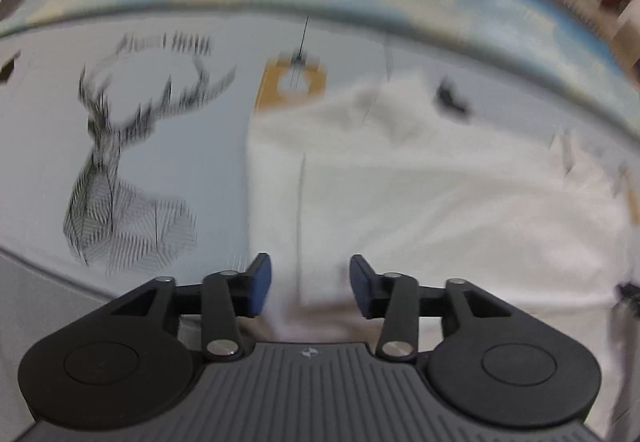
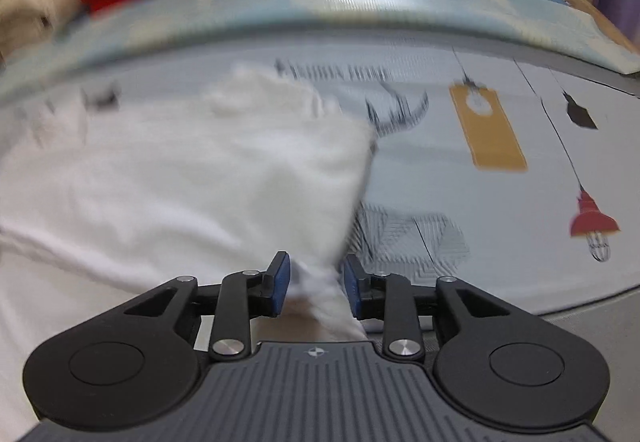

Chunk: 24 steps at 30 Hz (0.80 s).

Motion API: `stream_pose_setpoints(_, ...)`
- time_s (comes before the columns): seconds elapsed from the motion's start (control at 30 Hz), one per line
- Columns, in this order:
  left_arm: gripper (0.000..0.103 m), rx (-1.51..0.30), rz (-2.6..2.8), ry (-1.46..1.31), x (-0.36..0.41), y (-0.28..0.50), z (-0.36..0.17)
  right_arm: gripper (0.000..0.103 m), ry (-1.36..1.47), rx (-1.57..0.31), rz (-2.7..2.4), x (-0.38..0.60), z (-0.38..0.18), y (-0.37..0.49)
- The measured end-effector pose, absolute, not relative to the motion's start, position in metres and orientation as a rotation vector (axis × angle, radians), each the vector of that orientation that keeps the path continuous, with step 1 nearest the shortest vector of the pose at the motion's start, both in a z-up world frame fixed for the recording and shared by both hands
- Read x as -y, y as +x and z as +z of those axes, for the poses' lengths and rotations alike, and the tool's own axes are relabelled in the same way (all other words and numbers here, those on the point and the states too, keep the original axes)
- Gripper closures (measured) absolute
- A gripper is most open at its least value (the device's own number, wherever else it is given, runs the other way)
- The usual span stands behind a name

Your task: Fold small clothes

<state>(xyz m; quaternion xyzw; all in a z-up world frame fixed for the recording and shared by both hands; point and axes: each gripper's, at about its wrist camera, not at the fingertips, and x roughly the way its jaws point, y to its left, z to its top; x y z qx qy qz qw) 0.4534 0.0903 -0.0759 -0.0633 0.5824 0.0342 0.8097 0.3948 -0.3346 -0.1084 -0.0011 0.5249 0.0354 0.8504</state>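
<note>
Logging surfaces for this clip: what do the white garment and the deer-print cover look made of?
White garment: soft matte knit, probably cotton; it creases and bunches between the open right gripper pads. Deer-print cover: smooth, flat printed sheet, fabric or plastic; blur leaves it open.

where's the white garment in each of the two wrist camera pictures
Left wrist view: the white garment fills the centre and right, running down between the open left gripper.
Right wrist view: it fills the left and centre, with a corner between the open right gripper.
Shared landmark: the deer drawing on the printed cloth beneath.
</note>
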Motion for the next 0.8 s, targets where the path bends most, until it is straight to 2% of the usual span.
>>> stream_pose_setpoints(0.03, 0.041, -1.299, 0.103, -0.087, -0.087, 0.449, -0.088, 0.062, -0.003, -1.101, 0.067, 0.334, -0.109, 0.392)
stream_pose_setpoints(0.07, 0.039, -1.331, 0.127, -0.048, -0.084, 0.446, -0.094, 0.061, 0.008, -1.103, 0.056, 0.335, -0.105, 0.391)
stream_pose_setpoints(0.37, 0.036, -1.078, 0.105, -0.063, -0.066, 0.384, -0.003, 0.060, 0.094, -0.938, 0.061, 0.333, -0.015, 0.334)
stream_pose_setpoints(0.53, 0.033, -1.019, 0.033, -0.045, -0.052, 0.316, 0.033, 0.057, 0.147, -0.810, 0.106, 0.326, 0.039, 0.270)
stream_pose_setpoints(0.67, 0.034, -0.975, -0.024, -0.055, -0.049, 0.247, 0.043, 0.055, 0.181, -0.765, 0.124, 0.323, 0.054, 0.209)
stream_pose_setpoints(0.7, 0.040, -0.967, -0.039, -0.058, -0.049, 0.229, 0.042, 0.055, 0.188, -0.765, 0.122, 0.323, 0.054, 0.195)
stream_pose_setpoints(0.73, 0.054, -0.958, -0.050, -0.060, -0.048, 0.213, 0.041, 0.055, 0.190, -0.764, 0.116, 0.323, 0.051, 0.181)
stream_pose_setpoints(0.8, 0.072, -0.944, -0.077, -0.057, -0.048, 0.185, 0.034, 0.055, 0.199, -0.770, 0.097, 0.324, 0.044, 0.157)
